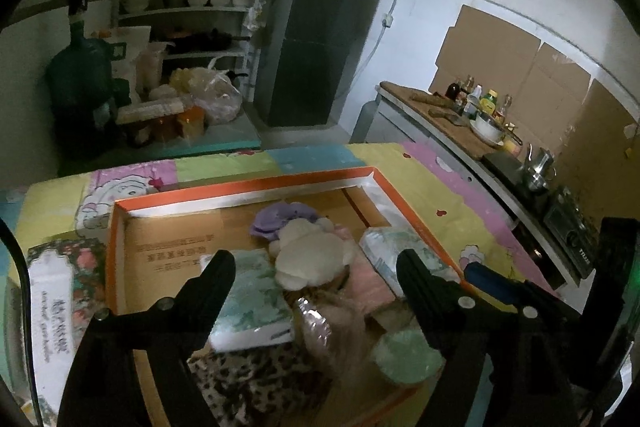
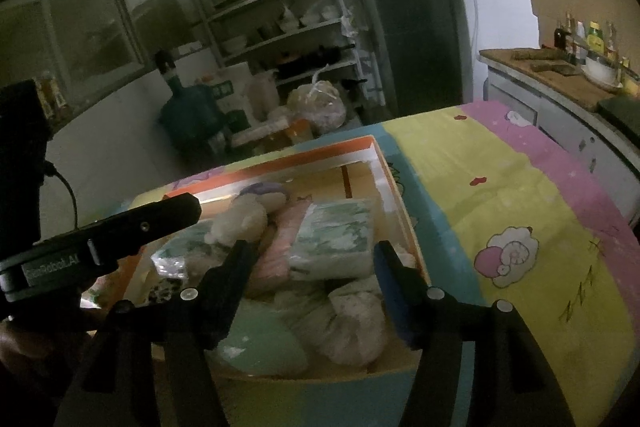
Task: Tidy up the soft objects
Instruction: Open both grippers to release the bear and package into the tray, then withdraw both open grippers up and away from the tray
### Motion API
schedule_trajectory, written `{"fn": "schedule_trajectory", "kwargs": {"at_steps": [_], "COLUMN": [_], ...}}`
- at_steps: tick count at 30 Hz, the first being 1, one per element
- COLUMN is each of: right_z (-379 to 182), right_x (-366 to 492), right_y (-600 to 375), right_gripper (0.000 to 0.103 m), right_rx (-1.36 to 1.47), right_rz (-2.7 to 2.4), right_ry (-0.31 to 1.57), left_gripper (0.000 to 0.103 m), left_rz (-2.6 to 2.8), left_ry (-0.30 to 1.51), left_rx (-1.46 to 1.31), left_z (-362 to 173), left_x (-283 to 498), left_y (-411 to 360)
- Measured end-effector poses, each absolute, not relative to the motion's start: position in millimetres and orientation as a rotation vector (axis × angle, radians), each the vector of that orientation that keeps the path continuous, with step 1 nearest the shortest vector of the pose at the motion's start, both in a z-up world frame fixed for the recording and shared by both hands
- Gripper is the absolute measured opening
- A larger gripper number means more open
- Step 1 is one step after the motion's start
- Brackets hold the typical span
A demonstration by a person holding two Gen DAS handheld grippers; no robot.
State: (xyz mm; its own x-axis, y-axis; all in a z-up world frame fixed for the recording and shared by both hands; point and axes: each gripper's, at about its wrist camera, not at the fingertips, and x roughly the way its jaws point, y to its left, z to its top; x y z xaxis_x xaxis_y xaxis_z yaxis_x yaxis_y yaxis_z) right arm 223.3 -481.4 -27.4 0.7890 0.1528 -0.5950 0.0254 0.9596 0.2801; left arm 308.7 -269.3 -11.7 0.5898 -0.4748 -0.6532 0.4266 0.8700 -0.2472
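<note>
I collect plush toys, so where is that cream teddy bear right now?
The cream teddy bear lies inside the orange-rimmed cardboard box, mid-box in both views, against the purple plush and between two green-patterned tissue packs.

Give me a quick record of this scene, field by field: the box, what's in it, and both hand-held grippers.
container: orange-rimmed cardboard box on a patchwork cloth
contents: cream plush toy, purple soft item, two tissue packs, leopard-print fabric, pale green soft item
left hand-held gripper: open, holding nothing
right hand-held gripper: open, holding nothing
</note>
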Motion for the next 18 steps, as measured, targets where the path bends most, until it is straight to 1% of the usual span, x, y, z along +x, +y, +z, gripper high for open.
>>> {"fn": "schedule_trajectory", "kwargs": {"at_steps": [18], "right_z": [-2.7], "right_x": [191.3], "right_y": [-442.4], "right_gripper": [0.066], "right_rx": [0.247], "right_rz": [0.077], "right_ry": [0.625], "left_gripper": [0.082], "left_rz": [-0.488], "left_ry": [0.706], "left_rx": [-0.048], "left_z": [10.5], "left_x": [267.7], "left_y": [-226.2]}}
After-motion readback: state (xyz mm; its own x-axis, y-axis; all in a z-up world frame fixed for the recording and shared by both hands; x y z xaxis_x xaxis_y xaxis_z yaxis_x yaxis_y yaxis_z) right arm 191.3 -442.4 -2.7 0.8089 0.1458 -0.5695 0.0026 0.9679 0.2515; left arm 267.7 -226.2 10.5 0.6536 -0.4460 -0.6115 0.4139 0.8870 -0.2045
